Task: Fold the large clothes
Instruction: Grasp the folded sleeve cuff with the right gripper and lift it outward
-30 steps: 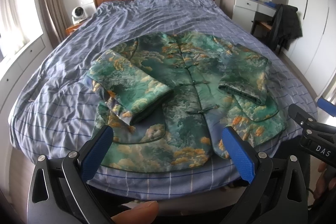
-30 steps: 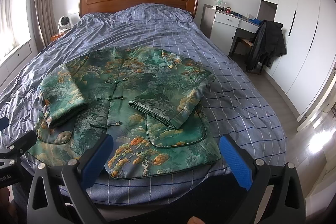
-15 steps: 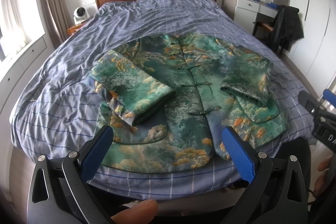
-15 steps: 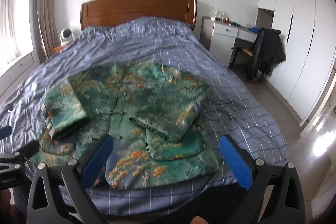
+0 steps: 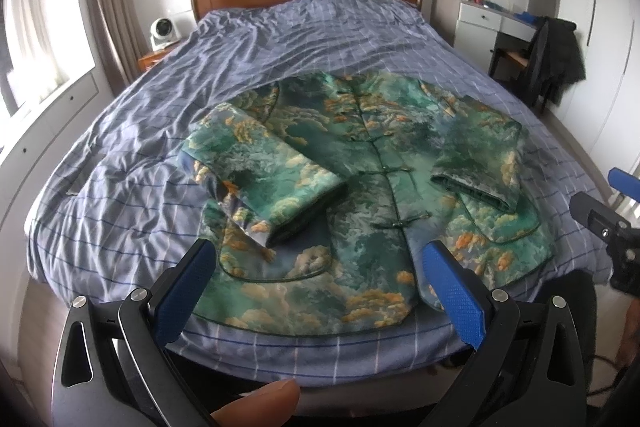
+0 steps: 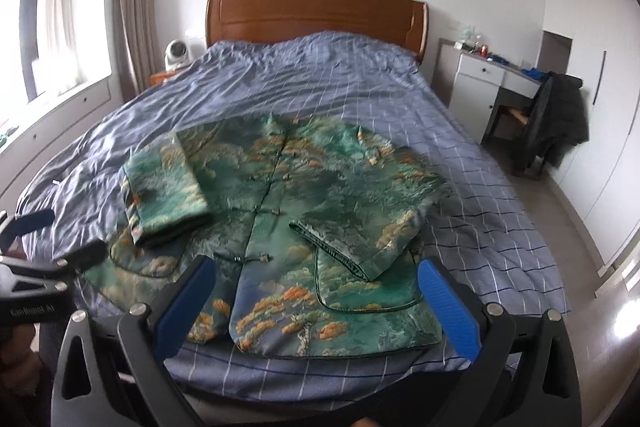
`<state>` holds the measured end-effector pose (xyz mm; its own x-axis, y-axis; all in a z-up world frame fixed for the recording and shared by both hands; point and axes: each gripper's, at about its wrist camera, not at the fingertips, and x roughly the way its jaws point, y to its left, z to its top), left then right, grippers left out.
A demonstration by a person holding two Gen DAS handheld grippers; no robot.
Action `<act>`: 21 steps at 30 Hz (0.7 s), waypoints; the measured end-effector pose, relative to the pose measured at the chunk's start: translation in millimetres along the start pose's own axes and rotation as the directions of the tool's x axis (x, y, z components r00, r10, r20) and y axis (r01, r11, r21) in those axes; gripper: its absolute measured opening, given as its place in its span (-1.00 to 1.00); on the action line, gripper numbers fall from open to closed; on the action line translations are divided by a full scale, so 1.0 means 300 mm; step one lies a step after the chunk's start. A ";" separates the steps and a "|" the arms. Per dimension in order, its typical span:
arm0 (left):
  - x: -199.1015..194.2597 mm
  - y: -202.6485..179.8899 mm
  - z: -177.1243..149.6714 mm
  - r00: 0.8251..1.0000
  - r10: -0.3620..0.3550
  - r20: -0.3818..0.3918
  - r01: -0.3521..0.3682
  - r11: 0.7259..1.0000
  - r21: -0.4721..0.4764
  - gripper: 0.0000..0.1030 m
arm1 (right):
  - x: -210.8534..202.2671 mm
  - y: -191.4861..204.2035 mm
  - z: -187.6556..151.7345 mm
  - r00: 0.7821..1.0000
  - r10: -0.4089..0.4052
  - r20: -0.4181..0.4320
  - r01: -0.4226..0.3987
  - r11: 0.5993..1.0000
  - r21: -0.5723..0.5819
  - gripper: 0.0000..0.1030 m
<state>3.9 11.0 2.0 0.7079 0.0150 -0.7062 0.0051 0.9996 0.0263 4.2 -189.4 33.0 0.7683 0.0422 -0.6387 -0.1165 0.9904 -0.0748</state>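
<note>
A green jacket (image 5: 372, 187) with orange cloud patterns lies flat, front up, on the near end of the bed; it also shows in the right wrist view (image 6: 304, 211). Both sleeves are folded in over the front: the left sleeve (image 5: 264, 175) and the right sleeve (image 5: 480, 163). My left gripper (image 5: 318, 291) is open and empty, held above the hem at the bed's foot. My right gripper (image 6: 316, 301) is open and empty, also above the hem. Each gripper shows at the edge of the other's view.
The bed (image 6: 320, 83) has a blue checked cover and a wooden headboard (image 6: 316, 13). A white desk (image 6: 492, 83) and a chair with a dark coat (image 6: 556, 119) stand on the right. A small fan (image 6: 176, 53) is at the left, by the window.
Both grippers have drawn back and risen from the bed's foot. The jacket looks smaller and lies unchanged. Both grippers stay open.
</note>
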 end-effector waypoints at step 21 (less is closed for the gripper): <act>-0.005 0.049 -0.002 0.999 0.035 -0.022 -0.036 0.998 -0.044 1.00 | 0.689 -0.054 -0.060 0.956 -0.030 -0.293 -0.112 0.883 -0.456 0.62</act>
<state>2.4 25.5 3.1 0.6919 0.0505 -0.7203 -0.0517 0.9985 0.0203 153.7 -199.1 -111.7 0.5533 -0.0278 -0.8325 -0.4762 0.8095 -0.3435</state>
